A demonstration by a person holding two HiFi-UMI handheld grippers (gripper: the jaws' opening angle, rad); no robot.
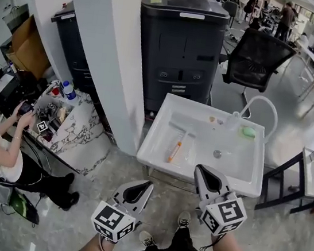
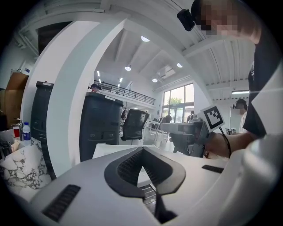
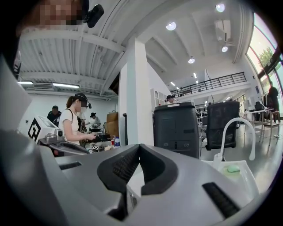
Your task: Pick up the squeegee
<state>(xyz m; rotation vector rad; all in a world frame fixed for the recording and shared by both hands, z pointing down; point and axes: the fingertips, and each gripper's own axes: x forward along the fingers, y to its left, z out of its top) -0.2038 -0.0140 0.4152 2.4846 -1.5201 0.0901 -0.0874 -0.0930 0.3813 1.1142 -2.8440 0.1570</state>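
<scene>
Both pairs of fingers closed, nothing between them: left gripper (image 1: 147, 184) and right gripper (image 1: 200, 170), ribbed dark pads meeting at the tips. The squeegee (image 1: 176, 142), T-shaped with an orange handle, lies flat in the glossy white plastic sink (image 1: 238, 162), left of the round drain (image 1: 217, 153), well apart from my grippers.
</scene>
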